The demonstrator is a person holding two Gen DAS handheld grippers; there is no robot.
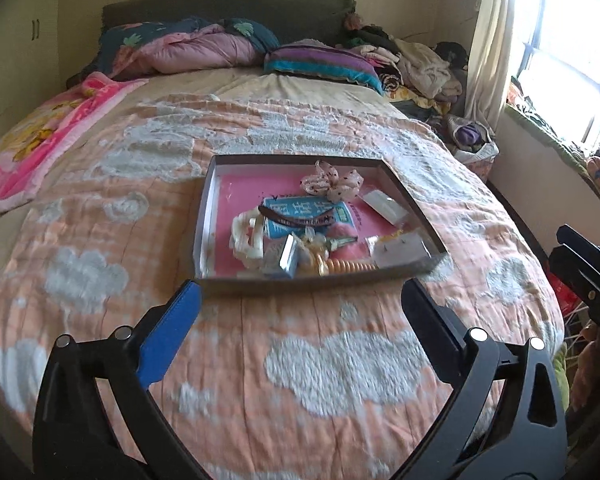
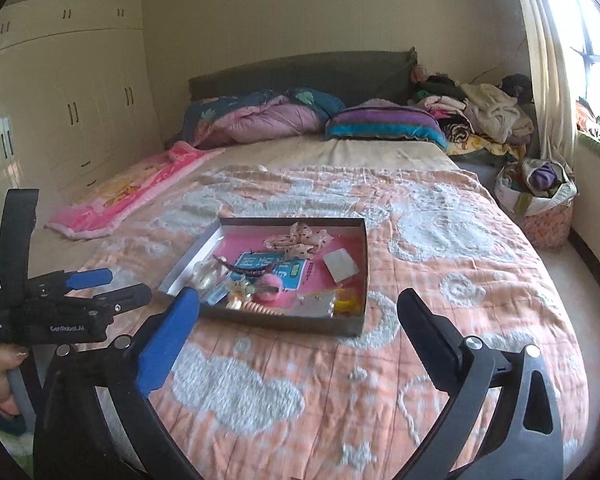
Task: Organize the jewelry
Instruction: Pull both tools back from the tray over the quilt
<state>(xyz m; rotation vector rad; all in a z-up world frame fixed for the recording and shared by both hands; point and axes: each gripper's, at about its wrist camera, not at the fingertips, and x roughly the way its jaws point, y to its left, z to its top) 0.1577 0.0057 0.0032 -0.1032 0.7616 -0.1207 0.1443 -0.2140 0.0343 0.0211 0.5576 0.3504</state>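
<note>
A wide bed (image 2: 440,264) fills most of both views, covered by a peach quilt (image 1: 260,344) patterned with grey-white clouds. At its head lie a rumpled pink and dark-blue duvet (image 2: 260,120) and a striped purple and teal pillow (image 2: 384,126), with a heap of clothes (image 2: 488,116) beside them near the curtain (image 2: 548,80). A pink blanket (image 1: 32,152) is spread along the bed's far left side, and a cream wardrobe (image 2: 72,92) stands against the wall beyond it.

In the middle of the quilt sits a shallow grey tray (image 1: 204,216) with a pink floor. Inside it the jewelry and hair pieces lie in a loose jumble: a spotted fabric bow (image 1: 332,182) toward the back, a teal printed card (image 1: 304,216) under a dark beaded strand (image 1: 296,216), a cream claw clip (image 1: 250,240) at the left, a ribbed gold and cream piece (image 1: 340,268) at the front wall, and small clear packets (image 1: 396,250) at the right.

The left gripper (image 1: 298,304) hovers just in front of the tray, its jaws spread wide with nothing between them. The right gripper (image 2: 298,308) hangs near the tray's front edge, its jaws equally released and empty. A hand (image 2: 0,380) grips the left tool's handle at the right view's lower left.
</note>
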